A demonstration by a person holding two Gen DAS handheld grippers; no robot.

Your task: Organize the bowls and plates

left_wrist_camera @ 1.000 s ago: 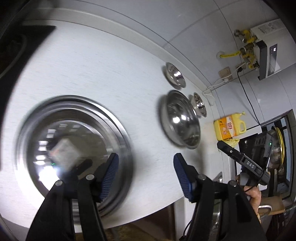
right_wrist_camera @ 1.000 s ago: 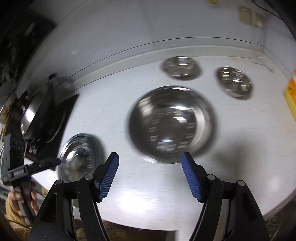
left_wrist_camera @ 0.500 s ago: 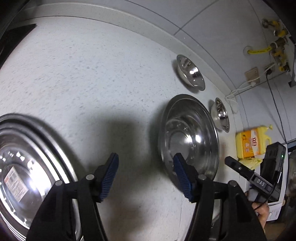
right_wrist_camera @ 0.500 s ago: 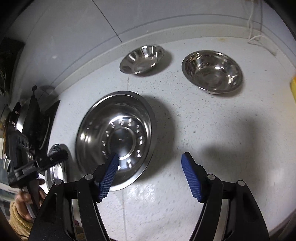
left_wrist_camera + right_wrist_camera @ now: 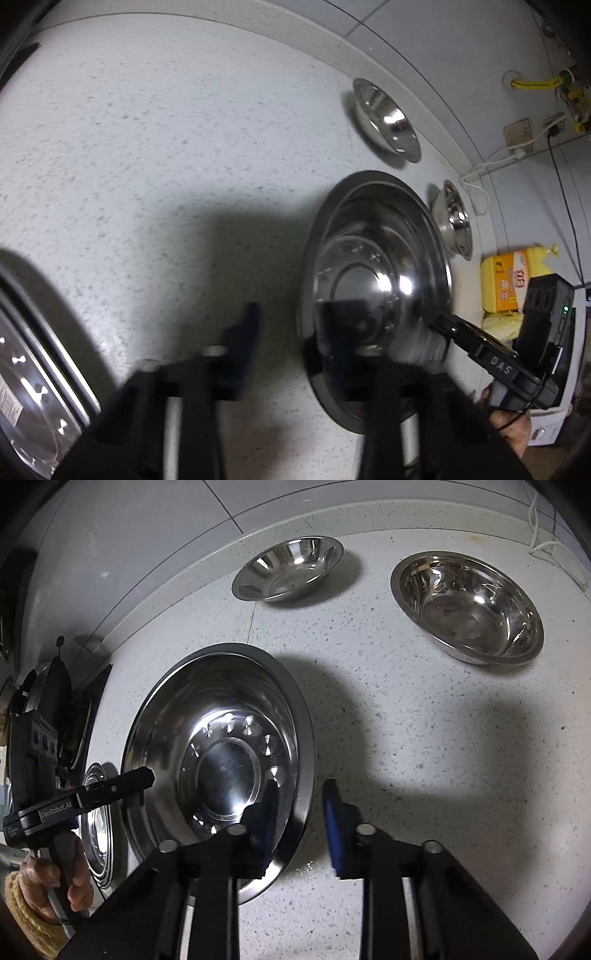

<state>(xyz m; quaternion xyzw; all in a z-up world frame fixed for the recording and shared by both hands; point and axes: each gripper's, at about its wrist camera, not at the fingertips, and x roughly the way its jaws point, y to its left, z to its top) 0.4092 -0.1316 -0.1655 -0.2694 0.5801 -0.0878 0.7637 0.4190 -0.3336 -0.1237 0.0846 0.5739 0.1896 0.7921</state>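
A large steel plate lies on the speckled countertop. My left gripper straddles the plate's left rim, one finger outside and one over the dish. Its jaws are closing and a gap still shows beside the rim. My right gripper straddles the opposite rim, its jaws also closing, with countertop visible between the rim and the outer pad. Behind the plate stand a shallow steel bowl and a deeper steel bowl.
A stack of large steel plates lies left of the held plate. A black stove is farther left. A yellow detergent bottle and a white cable sit at the counter's right, by the wall.
Both grippers came down onto the large plate from either side. Their jaws, wide apart before, have narrowed around its rims. The left view swung away from the plate stack.
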